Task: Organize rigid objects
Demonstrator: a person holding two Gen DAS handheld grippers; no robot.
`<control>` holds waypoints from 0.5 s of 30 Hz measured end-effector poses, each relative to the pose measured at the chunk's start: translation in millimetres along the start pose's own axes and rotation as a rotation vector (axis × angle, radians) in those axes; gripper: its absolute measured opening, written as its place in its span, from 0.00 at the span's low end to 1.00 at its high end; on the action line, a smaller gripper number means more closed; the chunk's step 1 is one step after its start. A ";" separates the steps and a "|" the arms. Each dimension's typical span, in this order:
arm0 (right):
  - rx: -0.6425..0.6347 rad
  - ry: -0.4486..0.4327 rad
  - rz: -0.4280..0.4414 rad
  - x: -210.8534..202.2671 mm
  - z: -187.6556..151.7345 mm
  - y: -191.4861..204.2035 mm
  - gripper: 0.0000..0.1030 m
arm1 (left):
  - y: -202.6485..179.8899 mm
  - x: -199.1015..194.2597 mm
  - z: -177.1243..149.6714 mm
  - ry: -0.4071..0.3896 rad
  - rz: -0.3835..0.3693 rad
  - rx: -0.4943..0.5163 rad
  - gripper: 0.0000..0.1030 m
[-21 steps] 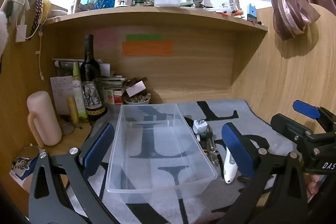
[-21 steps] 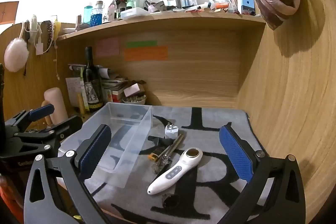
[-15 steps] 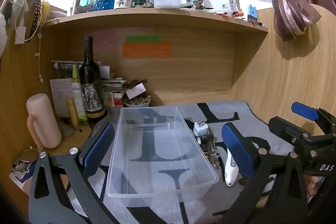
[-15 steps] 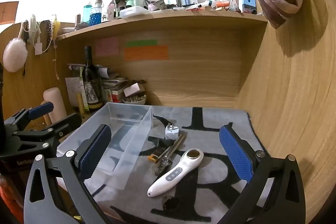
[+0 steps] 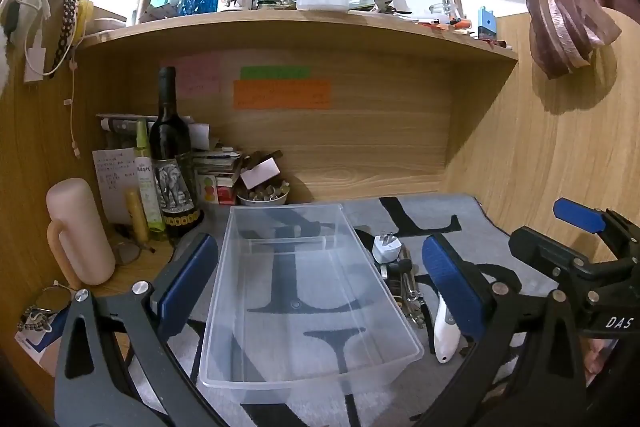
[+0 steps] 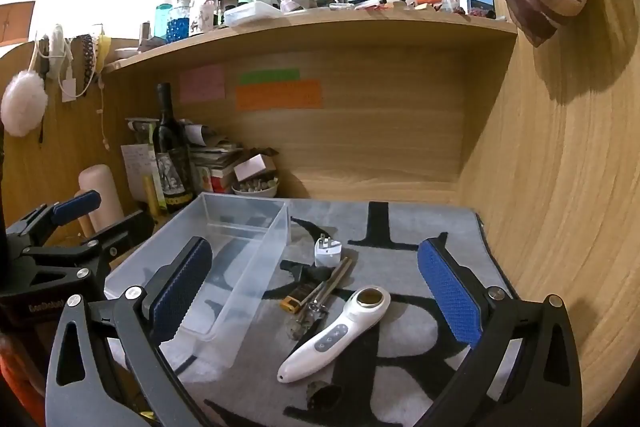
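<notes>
Spanning wide, both hand-held grippers are held apart and empty: left hand-held gripper [image 5: 316, 275] over the clear bin [image 5: 304, 291]; right hand-held gripper [image 6: 316, 291] above the white handheld device [image 6: 336, 335] lying beside the bin.

The left gripper [image 5: 320, 275], jaws wide apart, frames an empty clear plastic bin [image 5: 304, 307] on a grey lettered mat [image 5: 460, 227], with a white plug adapter [image 5: 386, 247] and white handheld device [image 5: 445, 335] just right of it.
</notes>
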State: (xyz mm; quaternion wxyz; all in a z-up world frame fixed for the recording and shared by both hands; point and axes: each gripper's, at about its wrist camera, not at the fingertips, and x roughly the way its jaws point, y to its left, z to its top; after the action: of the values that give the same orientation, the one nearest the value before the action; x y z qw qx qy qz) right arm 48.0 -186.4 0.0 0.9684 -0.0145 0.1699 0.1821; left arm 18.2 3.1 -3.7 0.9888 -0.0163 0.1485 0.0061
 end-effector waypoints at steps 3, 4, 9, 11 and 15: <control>0.000 0.005 0.002 2.5 0.3 0.0 1.00 | 1.0 2.8 0.0 0.004 -0.002 -0.005 1.00; 0.001 0.007 0.003 3.4 0.5 0.1 1.00 | 1.3 3.6 -0.1 0.005 -0.003 -0.006 1.00; 0.002 0.011 0.010 5.9 1.7 -0.8 1.00 | 2.2 5.0 0.4 0.007 -0.003 -0.006 1.00; -0.001 0.009 0.012 6.1 1.7 -0.8 1.00 | 2.6 5.1 0.1 0.007 -0.001 -0.004 1.00; 0.001 0.008 0.022 6.1 1.2 -2.3 1.00 | 4.3 5.5 0.1 0.003 0.001 -0.004 1.00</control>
State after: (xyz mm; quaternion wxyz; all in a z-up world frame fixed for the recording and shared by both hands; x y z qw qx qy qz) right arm 54.5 -186.3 -1.0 0.9656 -0.0127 0.1740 0.1926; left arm 23.4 7.5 -5.4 0.9885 -0.0181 0.1502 0.0067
